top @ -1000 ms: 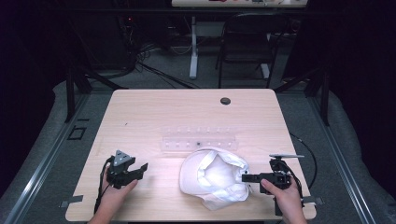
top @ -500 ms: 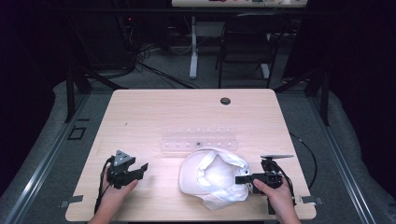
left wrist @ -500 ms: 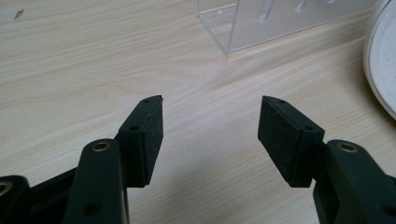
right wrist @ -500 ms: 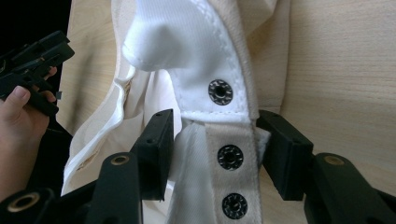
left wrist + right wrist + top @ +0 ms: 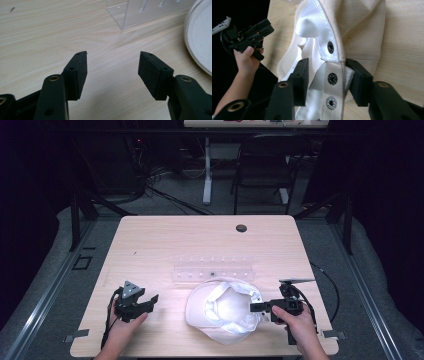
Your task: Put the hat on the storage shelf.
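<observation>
Two claws at work over one white cap. Going left to right across the high view:

Left claw point(image 5: 150, 301), about 8 o'clock on the table point(image 5: 150, 240): spread wide, nothing between the pads, only bare wood beneath it in the left gripper view. It sits apart from the cap, pointing roughly toward it. Idle, by my reading.

Clear plastic rack point(image 5: 214, 269), near table centre: lies just at 12 o'clock of the cap, appears close to or touching its far edge; cannot tell which.

Cap point(image 5: 222, 310), at 6 o'clock on the table: lies upside down, white lining upward, the closure with its snap strap point(image 5: 332, 79) facing 3 o'clock.

Right claw point(image 5: 256, 307), about 4 o'clock on the table: at the cap's 3 o'clock rim. Its jaws have just been closing, with the snap strap between them. In the right gripper view one pad sits against the strap's edge, the other pad point(image 5: 301, 75) stands just off the lining, so the pinch looks not yet complete. Count as partly spread around the strap.

Progress, judged: early. Cap lies in reach and the approach to the strap is done. Left to do: finish the pinch on the strap, bring the left claw in to hold the other side, then work the snaps or lift the cap, whichever is intended.
</observation>
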The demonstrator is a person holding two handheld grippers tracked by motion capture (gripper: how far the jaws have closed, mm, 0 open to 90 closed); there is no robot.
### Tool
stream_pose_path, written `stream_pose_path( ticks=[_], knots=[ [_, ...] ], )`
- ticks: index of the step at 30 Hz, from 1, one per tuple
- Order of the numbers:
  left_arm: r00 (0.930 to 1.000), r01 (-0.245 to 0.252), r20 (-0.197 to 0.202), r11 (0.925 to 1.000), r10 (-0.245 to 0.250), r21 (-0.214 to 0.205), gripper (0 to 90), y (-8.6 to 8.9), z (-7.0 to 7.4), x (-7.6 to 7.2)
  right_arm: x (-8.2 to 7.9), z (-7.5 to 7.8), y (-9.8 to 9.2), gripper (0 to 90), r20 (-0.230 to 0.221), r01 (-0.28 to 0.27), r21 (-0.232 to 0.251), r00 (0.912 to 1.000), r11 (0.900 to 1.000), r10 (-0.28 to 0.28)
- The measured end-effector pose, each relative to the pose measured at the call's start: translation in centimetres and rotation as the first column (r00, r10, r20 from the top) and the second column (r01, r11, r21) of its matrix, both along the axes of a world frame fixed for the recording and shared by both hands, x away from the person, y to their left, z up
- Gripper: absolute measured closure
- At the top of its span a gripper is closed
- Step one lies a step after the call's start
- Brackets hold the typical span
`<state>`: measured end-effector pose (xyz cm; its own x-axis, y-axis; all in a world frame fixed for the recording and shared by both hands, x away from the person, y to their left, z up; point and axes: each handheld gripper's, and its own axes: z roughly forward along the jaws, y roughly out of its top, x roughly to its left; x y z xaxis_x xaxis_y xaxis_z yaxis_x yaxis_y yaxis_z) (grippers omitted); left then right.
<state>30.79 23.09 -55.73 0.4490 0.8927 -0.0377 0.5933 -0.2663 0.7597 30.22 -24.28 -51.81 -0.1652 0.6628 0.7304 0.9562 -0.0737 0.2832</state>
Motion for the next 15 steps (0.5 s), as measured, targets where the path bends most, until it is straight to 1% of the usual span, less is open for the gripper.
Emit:
stream_pose_path(
  ticks=[2, 3, 4, 6, 9, 10, 11, 13, 14, 15],
  knots=[
    [1.0000, -0.001, 0.001, 1.0000, 0.001, -0.001, 40.9, 0.0, 0.0, 0.0, 0.2, 0.4, -0.1, 60.4, -0.013, -0.022, -0.006, 0.9997, 0.9997, 0.022],
    [1.0000, -0.001, 0.001, 1.0000, 0.001, -0.001, 40.9, 0.0, 0.0, 0.0, 0.3, 0.5, -0.1, 62.2, -0.008, -0.024, -0.012, 0.9997, 0.9996, 0.024],
    [1.0000, 0.000, -0.001, 1.0000, 0.000, 0.002, 40.9, 0.0, 0.0, 0.0, 0.3, 0.7, 0.0, 63.3, -0.011, -0.019, -0.018, 0.9998, 0.9997, 0.019],
    [1.0000, -0.001, 0.000, 1.0000, 0.001, 0.000, 40.9, 0.0, 0.0, 0.0, 0.4, 1.0, 0.0, 65.7, -0.012, -0.011, -0.014, 0.9999, 0.9998, 0.011],
    [1.0000, -0.001, 0.001, 1.0000, 0.001, 0.000, 40.9, 0.0, 0.0, 0.0, 0.6, 1.4, 0.0, 71.6, -0.013, -0.018, -0.011, 0.9998, 0.9998, 0.018],
    [1.0000, -0.002, 0.001, 1.0000, 0.002, -0.001, 40.9, 0.0, 0.0, 0.0, 0.6, 1.5, 0.1, 73.0, -0.012, -0.008, -0.017, 0.9999, 0.9998, 0.008],
    [1.0000, -0.002, 0.001, 1.0000, 0.002, 0.000, 40.9, 0.0, 0.0, 0.0, 0.6, 1.7, 0.0, 74.1, -0.016, -0.021, -0.026, 0.9996, 0.9994, 0.021],
    [1.0000, -0.002, 0.001, 1.0000, 0.002, 0.000, 40.9, 0.1, 0.0, 0.0, 0.8, 1.8, 0.2, 76.5, -0.018, -0.012, -0.029, 0.9998, 0.9995, 0.012],
    [1.0000, -0.002, 0.000, 1.0000, 0.002, 0.000, 40.9, 0.1, 0.0, 0.0, 0.9, 1.9, 0.1, 76.8, -0.015, -0.027, -0.038, 0.9996, 0.9989, 0.026],
    [1.0000, -0.002, 0.000, 1.0000, 0.002, -0.001, 40.9, 0.1, 0.0, 0.0, 0.9, 2.0, 0.1, 76.8, -0.020, -0.023, -0.036, 0.9995, 0.9991, 0.023]
  ],
)
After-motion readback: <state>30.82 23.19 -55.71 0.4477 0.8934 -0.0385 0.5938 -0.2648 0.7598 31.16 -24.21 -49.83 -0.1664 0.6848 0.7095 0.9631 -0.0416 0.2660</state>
